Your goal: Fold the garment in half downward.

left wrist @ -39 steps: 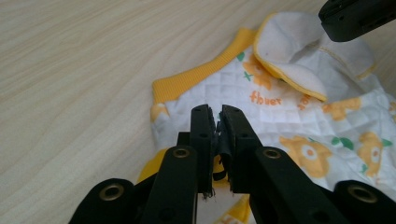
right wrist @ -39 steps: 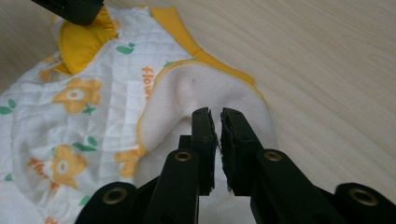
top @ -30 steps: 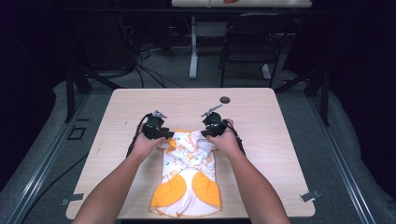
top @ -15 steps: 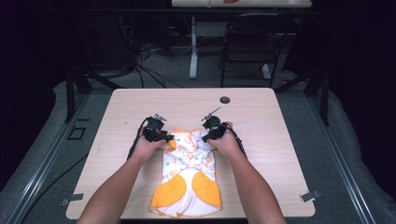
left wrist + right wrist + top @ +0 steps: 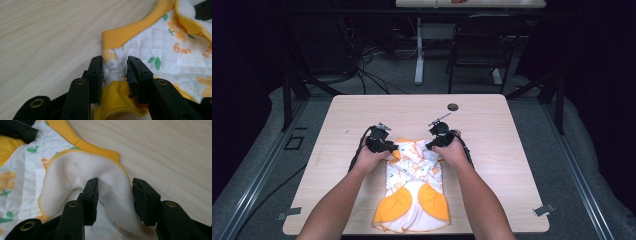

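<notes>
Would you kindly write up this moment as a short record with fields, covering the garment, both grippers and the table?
Work in hand: handling a small garment on the table
Garment: white quilted cloth with orange and green print, yellow ribbed trim, two yellow patches at the near end
Left gripper: at the garment's far left corner, cloth bunched between its jaws, which have just been closing
Right gripper: at the far right corner, jaws apart over a white fleecy fold, having just been opening
Other item: small dark round object on the far side of the table
</notes>
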Demonstrator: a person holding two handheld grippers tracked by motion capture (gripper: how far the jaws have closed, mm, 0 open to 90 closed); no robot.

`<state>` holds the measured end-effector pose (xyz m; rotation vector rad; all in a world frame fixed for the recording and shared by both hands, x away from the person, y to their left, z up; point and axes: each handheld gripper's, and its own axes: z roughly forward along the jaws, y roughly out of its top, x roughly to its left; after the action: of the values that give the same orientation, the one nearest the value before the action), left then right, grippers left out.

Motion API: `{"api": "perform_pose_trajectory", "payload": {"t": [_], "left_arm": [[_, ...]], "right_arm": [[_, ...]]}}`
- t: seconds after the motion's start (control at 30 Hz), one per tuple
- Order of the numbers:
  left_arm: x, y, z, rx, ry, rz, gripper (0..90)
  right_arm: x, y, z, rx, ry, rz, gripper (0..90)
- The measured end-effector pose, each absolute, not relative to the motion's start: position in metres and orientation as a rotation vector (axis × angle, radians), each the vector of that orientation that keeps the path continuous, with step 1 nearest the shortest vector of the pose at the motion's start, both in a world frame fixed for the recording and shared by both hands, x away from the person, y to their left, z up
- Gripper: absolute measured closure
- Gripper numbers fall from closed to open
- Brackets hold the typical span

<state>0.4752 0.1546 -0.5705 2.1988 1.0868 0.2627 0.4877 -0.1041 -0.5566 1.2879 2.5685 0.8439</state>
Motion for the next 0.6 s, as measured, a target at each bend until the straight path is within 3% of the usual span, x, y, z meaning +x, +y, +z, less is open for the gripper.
{"api": "perform_pose_trajectory", "payload": {"t": [0.33,0.6], "left_arm": [[0.475,0.155,-0.570,2.186,1.099,0.190,81.7],[0.472,0.153,-0.560,2.191,1.085,0.207,84.7]], "right_arm": [[0.485,-0.100,-0.559,1.244,2.661,0.804,81.3],[0.479,-0.104,-0.546,1.184,2.661,0.829,84.7]]}}
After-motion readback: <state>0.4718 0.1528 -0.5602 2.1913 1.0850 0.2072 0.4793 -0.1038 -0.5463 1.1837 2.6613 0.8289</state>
